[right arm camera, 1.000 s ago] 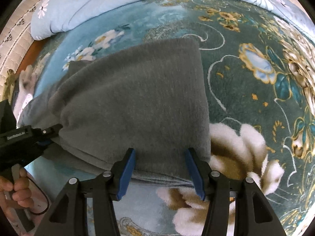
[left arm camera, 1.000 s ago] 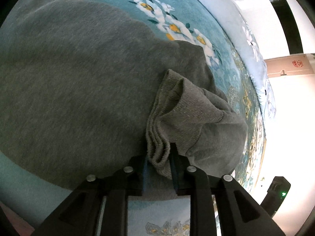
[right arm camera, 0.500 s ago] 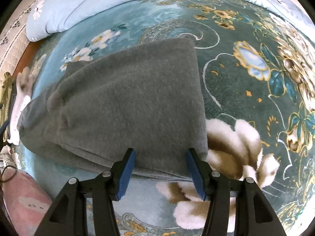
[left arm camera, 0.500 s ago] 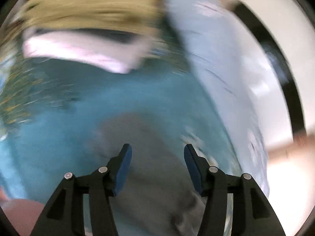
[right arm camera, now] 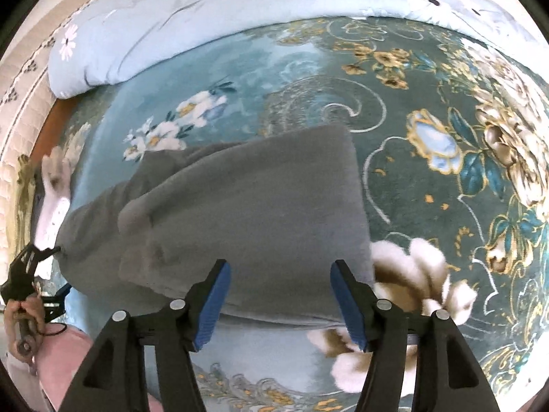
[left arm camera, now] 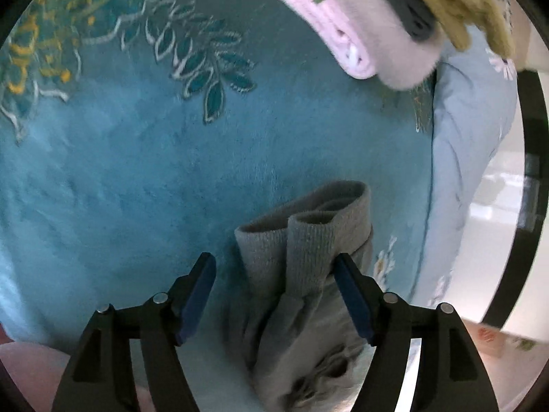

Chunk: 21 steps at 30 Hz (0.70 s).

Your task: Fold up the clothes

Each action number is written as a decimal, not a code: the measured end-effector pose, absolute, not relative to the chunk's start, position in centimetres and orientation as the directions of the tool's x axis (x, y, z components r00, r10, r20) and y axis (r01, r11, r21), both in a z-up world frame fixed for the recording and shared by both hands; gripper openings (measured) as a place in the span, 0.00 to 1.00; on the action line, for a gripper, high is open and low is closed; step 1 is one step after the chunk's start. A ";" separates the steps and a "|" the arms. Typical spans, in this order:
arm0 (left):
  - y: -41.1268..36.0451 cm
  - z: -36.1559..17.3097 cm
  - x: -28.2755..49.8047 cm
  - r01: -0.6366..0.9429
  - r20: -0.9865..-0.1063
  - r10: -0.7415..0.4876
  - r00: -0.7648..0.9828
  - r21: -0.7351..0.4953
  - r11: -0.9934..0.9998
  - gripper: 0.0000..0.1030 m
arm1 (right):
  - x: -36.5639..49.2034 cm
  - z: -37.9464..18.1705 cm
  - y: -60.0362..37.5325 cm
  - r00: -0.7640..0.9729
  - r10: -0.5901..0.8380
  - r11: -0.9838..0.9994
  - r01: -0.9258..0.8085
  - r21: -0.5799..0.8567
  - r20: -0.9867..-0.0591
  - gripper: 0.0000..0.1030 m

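The grey fleece sweatshirt (right arm camera: 254, 213) lies folded over on the teal flower-patterned plush blanket (right arm camera: 429, 178), filling the middle of the right wrist frame, its long axis running from the lower right up to the left edge. The right gripper (right arm camera: 278, 300) hangs wide open and empty over the near hem at lower centre. In the left wrist frame, the ribbed grey cuffs (left arm camera: 305, 237) sit at lower centre, directly ahead of the left gripper (left arm camera: 274, 292), equally wide apart, holding nothing; the left is nearer the cuffs.
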<state>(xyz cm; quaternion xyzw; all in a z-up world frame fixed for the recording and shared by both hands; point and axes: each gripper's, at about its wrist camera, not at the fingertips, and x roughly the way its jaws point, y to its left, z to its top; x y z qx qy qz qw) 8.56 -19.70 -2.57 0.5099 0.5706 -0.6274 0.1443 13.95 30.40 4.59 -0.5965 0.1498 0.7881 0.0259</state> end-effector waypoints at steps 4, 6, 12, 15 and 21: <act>-20.1 -2.8 8.5 0.742 -0.781 0.396 -0.483 -0.605 -0.289 0.69 | 14.2 4.6 29.2 -0.269 -0.138 -0.960 -0.200 0.196 -0.953 0.63; -20.2 -2.6 8.5 0.731 -0.778 0.388 -0.494 -0.613 -0.299 0.61 | 14.1 4.6 28.9 -0.265 -0.139 -0.961 -0.197 0.195 -0.954 0.63; -19.8 -1.9 8.1 0.686 -0.762 0.383 -0.522 -0.642 -0.343 0.31 | 14.2 4.6 28.9 -0.269 -0.146 -0.960 -0.194 0.202 -0.952 0.63; -19.4 -1.1 7.9 0.654 -0.756 0.372 -0.539 -0.653 -0.381 0.21 | 14.3 4.6 29.0 -0.274 -0.156 -0.956 -0.198 0.214 -0.949 0.63; -17.6 3.4 8.1 0.506 -0.734 0.294 -0.612 -0.649 -0.568 0.17 | 14.6 4.3 29.3 -0.295 -0.199 -0.946 -0.192 0.262 -0.934 0.63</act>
